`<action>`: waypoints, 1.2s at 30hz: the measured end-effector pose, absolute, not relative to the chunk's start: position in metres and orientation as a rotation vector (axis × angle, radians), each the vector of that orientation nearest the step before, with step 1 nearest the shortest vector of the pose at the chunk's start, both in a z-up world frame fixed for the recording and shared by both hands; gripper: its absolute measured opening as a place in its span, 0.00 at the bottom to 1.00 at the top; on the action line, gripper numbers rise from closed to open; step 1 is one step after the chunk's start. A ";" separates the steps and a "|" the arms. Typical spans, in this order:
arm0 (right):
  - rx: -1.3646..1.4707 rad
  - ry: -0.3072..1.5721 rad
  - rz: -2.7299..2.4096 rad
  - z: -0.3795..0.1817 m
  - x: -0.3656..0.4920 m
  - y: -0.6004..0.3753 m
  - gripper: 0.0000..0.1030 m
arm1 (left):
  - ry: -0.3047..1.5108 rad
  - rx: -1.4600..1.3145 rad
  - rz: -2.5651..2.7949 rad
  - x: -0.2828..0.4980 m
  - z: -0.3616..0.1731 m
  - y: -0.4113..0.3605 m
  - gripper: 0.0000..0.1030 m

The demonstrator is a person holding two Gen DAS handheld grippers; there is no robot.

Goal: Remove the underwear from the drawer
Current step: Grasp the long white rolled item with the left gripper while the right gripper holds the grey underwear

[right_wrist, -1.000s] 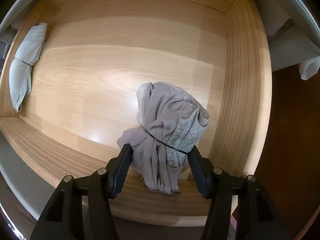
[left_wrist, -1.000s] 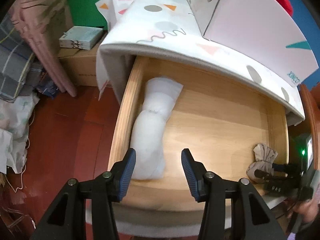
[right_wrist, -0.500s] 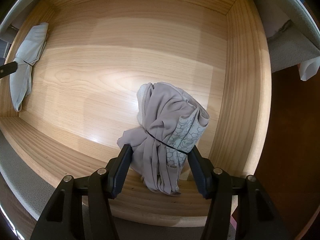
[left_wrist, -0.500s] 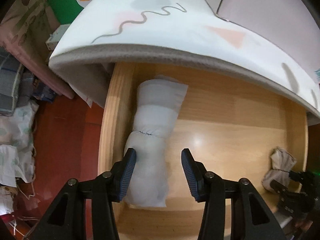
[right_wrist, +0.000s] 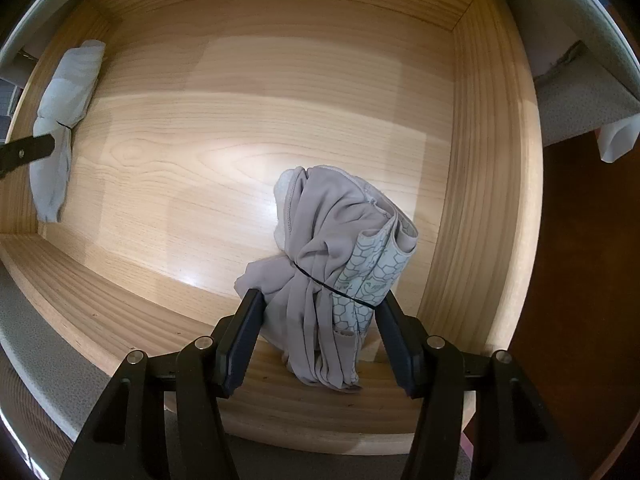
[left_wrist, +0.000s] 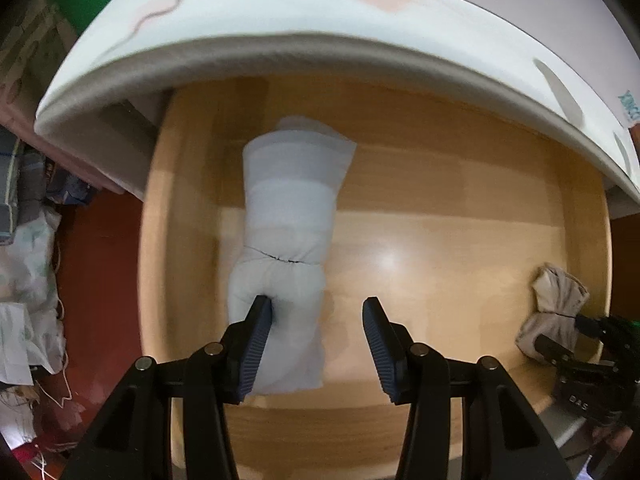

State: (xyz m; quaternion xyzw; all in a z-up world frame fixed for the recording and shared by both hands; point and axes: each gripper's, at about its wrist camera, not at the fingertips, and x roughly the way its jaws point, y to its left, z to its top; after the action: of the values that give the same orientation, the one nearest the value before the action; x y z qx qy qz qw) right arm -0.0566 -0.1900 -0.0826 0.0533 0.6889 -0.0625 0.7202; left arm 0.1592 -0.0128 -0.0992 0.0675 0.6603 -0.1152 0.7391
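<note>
Open wooden drawer (left_wrist: 460, 184), light grain, seen from above in both wrist views; its back part runs under a white patterned top (left_wrist: 280, 12) with a thick grey-white edge. Red-brown floor (left_wrist: 100, 272) beside the drawer's left wall, heaped cloth (left_wrist: 28, 300) at the floor's far left.

White underwear roll (left_wrist: 286, 240), long, tied near its middle with a thin dark band, lies along the drawer's left wall, one end toward the front edge. Beige underwear bundle (right_wrist: 336, 276), smaller, also banded, with a honeycomb-print fold showing, sits in the front right corner, close to the right wall.

Left gripper (left_wrist: 316, 344) points down over the front end of the white roll. Its left finger (left_wrist: 256, 344) is on top of the cloth, apparently pressing a dent into it; the right finger stands over bare wood, clear of the roll. Fingers released, nothing grasped.

Right gripper (right_wrist: 320, 340) straddles the lower half of the beige bundle, one finger on each side, both against the cloth. Whether they squeeze or merely touch, cannot tell; the bundle rests on the drawer floor.
</note>
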 end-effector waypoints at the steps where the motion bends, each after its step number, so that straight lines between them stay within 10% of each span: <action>1: 0.117 1.523 -0.138 -0.083 -0.056 -0.190 0.52 | 1.456 0.142 -0.259 0.158 -0.099 -0.013 0.47; 36: 0.118 1.519 -0.135 -0.082 -0.049 -0.187 0.53 | 1.654 0.128 -0.202 0.175 -0.145 -0.015 0.47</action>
State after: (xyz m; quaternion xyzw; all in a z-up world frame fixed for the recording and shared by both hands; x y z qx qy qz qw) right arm -0.0487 -0.1873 -0.0815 0.0532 0.6875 -0.0609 0.7216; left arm 0.1754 -0.0152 -0.1452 0.0567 0.7342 -0.0898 0.6706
